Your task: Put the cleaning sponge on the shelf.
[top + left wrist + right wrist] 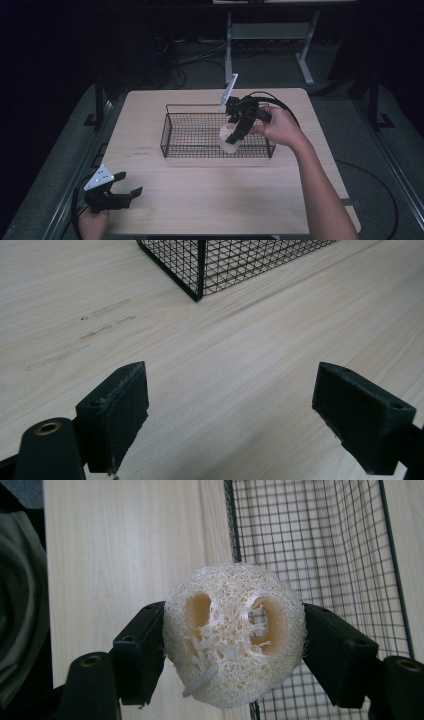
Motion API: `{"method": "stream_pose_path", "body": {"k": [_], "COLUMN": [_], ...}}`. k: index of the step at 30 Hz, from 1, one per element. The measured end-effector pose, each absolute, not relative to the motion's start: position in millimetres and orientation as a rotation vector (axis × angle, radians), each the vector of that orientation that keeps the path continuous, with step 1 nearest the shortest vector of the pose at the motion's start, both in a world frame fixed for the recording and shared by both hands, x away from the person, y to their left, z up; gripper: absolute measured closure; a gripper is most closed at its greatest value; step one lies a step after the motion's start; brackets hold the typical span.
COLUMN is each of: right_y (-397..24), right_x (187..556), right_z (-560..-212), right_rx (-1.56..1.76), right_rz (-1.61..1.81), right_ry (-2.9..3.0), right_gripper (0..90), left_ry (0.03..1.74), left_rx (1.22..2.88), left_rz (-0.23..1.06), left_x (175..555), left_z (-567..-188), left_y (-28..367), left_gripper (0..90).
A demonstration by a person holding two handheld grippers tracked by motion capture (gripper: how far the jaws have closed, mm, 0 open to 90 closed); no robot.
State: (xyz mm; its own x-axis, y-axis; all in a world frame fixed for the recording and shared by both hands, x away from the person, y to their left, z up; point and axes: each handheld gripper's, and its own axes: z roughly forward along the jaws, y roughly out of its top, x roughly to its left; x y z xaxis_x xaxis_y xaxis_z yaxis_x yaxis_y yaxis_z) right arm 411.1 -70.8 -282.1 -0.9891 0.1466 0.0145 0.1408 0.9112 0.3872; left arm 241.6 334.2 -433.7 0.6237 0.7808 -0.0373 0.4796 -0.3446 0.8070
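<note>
A pale, round piece of loofah (220, 680) with two holes sits between the jaws of my right gripper (234, 642), which is shut on it. In the high view the loofah (227, 141) hangs at the front right of a black wire basket (165, 135), and the right gripper (234, 137) points down on it from the person's hand. The right gripper view puts the loofah above one basket wall (231, 525), partly over the mesh floor. Whether it touches the basket I cannot tell. My left gripper (131, 183) rests open near the table's front left corner, its jaws (230, 415) wide apart over bare wood.
The light wooden table (200, 200) has open room in front of the basket and at both sides. A corner of the basket (200, 270) stands ahead of the left gripper. Faint marks (100, 320) show on the wood. A metal stand (270, 35) and cables lie on the dark floor beyond.
</note>
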Motion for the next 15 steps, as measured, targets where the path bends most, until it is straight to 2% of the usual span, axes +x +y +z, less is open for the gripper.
{"method": "stream_pose_path", "body": {"k": [15], "right_y": [-69.8], "right_x": [441.9], "right_z": [-281.5], "right_rx": [0.331], "right_rz": [0.616], "right_ry": [3.047], "right_gripper": [29.3], "left_ry": [0.995], "left_rx": [1.998], "left_rz": [0.455], "left_x": [241.0], "left_z": [-433.5], "left_y": [335.9], "left_gripper": [13.7]}}
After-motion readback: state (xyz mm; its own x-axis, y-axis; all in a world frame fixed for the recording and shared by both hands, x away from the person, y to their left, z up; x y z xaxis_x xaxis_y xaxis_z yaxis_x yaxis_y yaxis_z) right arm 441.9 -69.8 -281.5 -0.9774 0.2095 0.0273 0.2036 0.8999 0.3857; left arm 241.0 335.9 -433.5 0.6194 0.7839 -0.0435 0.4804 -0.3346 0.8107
